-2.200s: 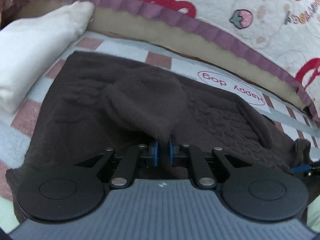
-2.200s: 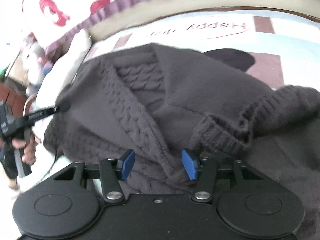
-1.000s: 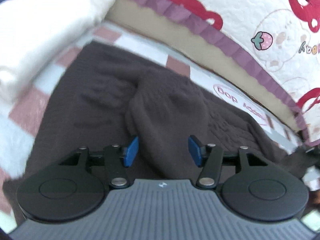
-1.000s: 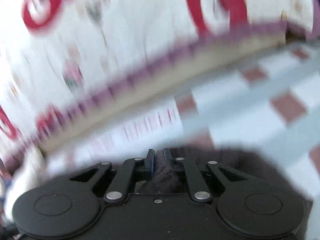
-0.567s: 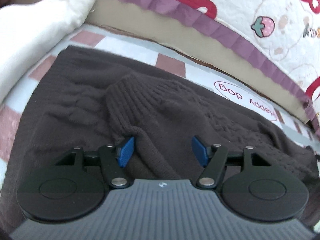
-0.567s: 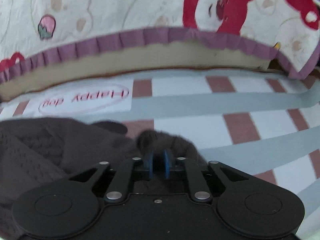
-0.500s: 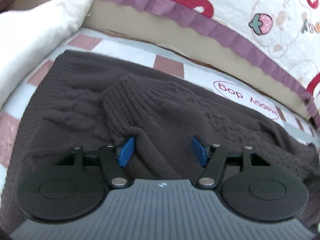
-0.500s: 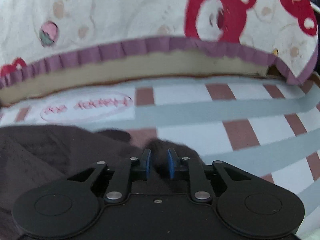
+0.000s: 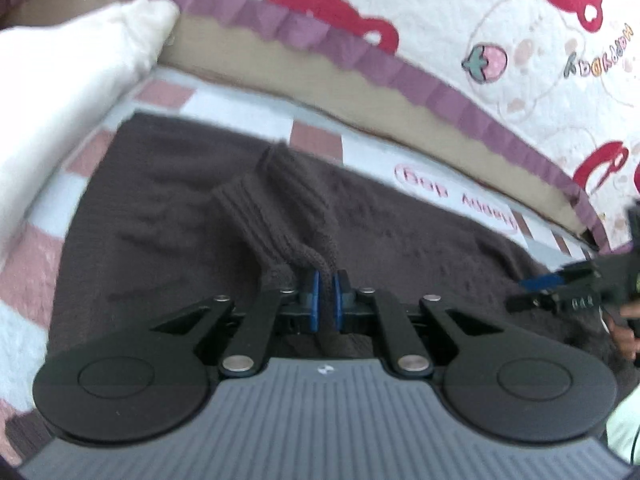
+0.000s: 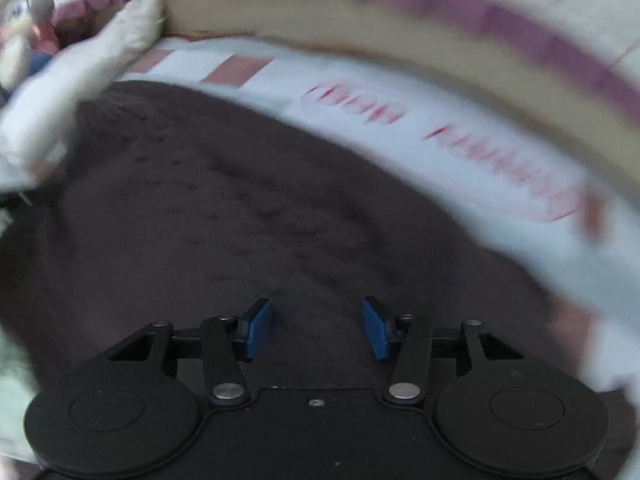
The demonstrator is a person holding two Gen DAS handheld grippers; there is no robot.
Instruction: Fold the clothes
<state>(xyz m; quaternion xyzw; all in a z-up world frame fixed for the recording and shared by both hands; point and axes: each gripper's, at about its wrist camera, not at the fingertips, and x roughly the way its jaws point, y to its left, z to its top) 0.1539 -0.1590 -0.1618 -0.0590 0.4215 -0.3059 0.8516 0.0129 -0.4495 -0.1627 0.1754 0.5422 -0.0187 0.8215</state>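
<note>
Left wrist view. A dark brown knitted sweater (image 9: pixel 168 208) was recorded lying spread on the checked bed sheet (image 9: pixel 168 94), its far hem close to the sheet's far edge under the quilt's purple frill (image 9: pixel 400 76). The left gripper (image 9: pixel 325 300) was found closing on the ribbed sleeve cuff (image 9: pixel 272 204), a fold of knit being clamped between the blue pads (image 9: pixel 315 300). The sleeve's long axis was seen to run from the pads away and slightly leftward, towards the sheet's far edge. A white pillow (image 9: pixel 60 92) was noted at the far left corner. The right gripper (image 9: pixel 560 280) was glimpsed at the sweater's right edge (partly cut off by the frame).

Right wrist view (heavily blurred). The right gripper (image 10: pixel 318 330) was recorded with jaws opening; nothing was gripped between its pads (image 10: pixel 258 330), though the sweater's body (image 10: pixel 240 220) lay directly beneath and ahead, its breadth extending leftward towards the pillow (image 10: pixel 80 76). The printed sheet (image 10: pixel 440 140) was seen beyond, to the right.

Judgement: the sleeve was held by the left hand, so the coming fold was taken to depend on carrying it along its own axis across the body.
</note>
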